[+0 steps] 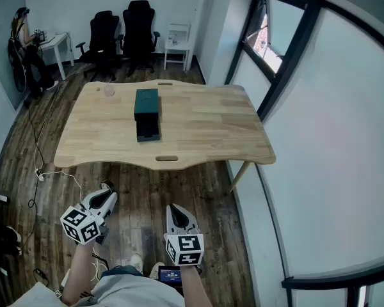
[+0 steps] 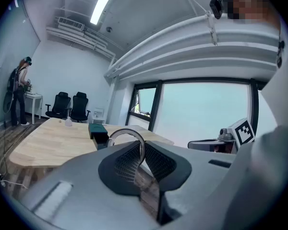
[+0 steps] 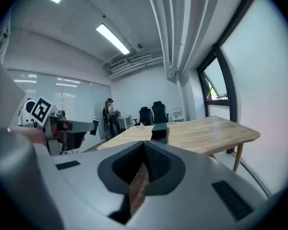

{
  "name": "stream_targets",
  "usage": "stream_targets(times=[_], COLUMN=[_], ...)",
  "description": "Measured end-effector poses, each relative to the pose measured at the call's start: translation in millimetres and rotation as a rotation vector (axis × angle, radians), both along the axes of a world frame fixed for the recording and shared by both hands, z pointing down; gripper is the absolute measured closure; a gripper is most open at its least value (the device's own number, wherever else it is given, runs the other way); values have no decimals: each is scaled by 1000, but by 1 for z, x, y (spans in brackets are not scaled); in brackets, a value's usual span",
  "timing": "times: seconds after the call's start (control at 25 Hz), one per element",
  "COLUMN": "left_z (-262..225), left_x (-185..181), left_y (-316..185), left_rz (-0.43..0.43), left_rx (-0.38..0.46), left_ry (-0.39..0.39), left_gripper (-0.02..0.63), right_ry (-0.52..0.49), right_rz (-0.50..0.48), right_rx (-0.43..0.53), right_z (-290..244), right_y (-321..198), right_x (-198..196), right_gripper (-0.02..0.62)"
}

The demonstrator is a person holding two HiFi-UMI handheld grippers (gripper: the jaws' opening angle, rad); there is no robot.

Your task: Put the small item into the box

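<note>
We face counter, box upper centre; left gripper jaws pinch metal ring; right gripper jaws pressed together, empty; both held low, approach pending.

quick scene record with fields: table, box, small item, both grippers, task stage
table: light wood, holds the box and the small item
box: dark teal, mid-table, darker part jutting toward the near edge
small item: pale, at the table's far left corner, apart from the box
left gripper: fingers together, empty, held low short of the table
right gripper: fingers together, empty, beside the left one
task stage: not started
</note>
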State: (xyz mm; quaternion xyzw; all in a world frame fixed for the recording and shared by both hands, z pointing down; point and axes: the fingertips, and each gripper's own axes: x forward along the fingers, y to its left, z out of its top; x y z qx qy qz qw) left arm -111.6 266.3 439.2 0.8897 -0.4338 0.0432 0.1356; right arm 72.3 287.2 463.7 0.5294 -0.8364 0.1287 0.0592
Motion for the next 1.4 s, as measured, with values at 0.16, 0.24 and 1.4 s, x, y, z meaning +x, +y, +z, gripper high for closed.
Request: stream_targets(times=[0.16, 0.24, 1.4], left_z=[3, 1, 31], left_x=[-3, -4, -5], left_y=[15, 18, -193], left_rz=[-27, -36, -74], left_rx=[-17, -15, -19], left_ry=[-4, 6, 84], left_gripper=[572, 572, 572], right_ry=[11, 10, 100], right_rz=[1, 1, 4], right_rx=[-1, 4, -41], right_z=[-2, -3, 38], right_y=[14, 18, -186], right_x=[6, 7, 14], right_gripper=[592, 592, 591])
